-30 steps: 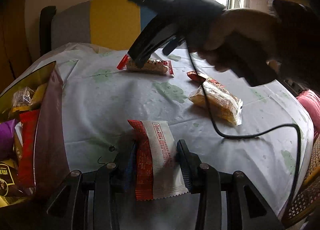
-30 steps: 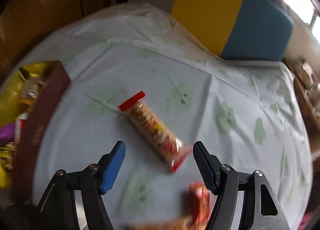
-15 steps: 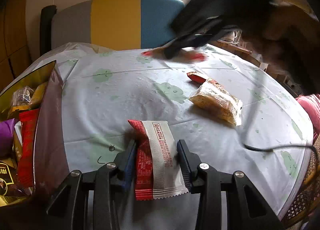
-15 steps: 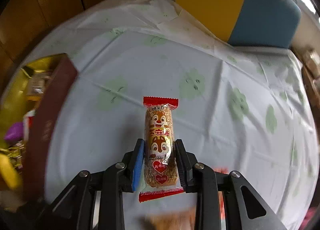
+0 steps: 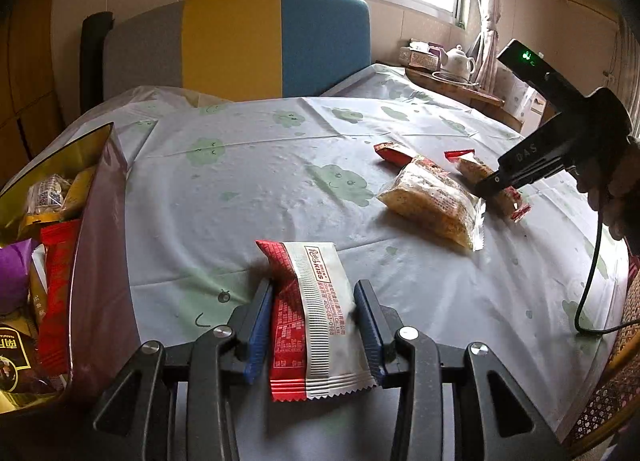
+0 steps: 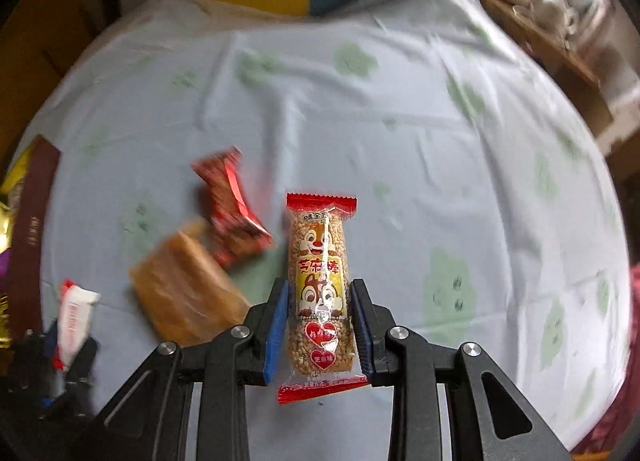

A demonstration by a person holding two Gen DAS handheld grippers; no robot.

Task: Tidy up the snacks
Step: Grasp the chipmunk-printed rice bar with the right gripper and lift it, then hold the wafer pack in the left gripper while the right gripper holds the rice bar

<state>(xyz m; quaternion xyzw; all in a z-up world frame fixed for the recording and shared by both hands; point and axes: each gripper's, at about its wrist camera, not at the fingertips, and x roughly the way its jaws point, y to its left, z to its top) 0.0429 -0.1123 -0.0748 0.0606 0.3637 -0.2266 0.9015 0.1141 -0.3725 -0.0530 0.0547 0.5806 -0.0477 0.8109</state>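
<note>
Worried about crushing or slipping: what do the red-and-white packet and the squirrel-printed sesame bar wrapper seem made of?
Red-and-white packet: looks like thin matte plastic film, with crimped zigzag ends and soft creases. Squirrel-printed sesame bar wrapper: apparently glossy clear plastic, since the grainy bar shows through and glare streaks its seam. Both probably slippery.

a: surface?
b: round table (image 5: pixel 248 181), pale cloth with green cloud prints.
a: what lies on it?
b: open snack box (image 5: pixel 100 245) at left edge, full of packets. right of centre: clear golden snack bag (image 5: pixel 432 201), small red packet (image 5: pixel 390 151) touching its far end. black cable (image 5: pixel 592 285) trails near right edge.
</note>
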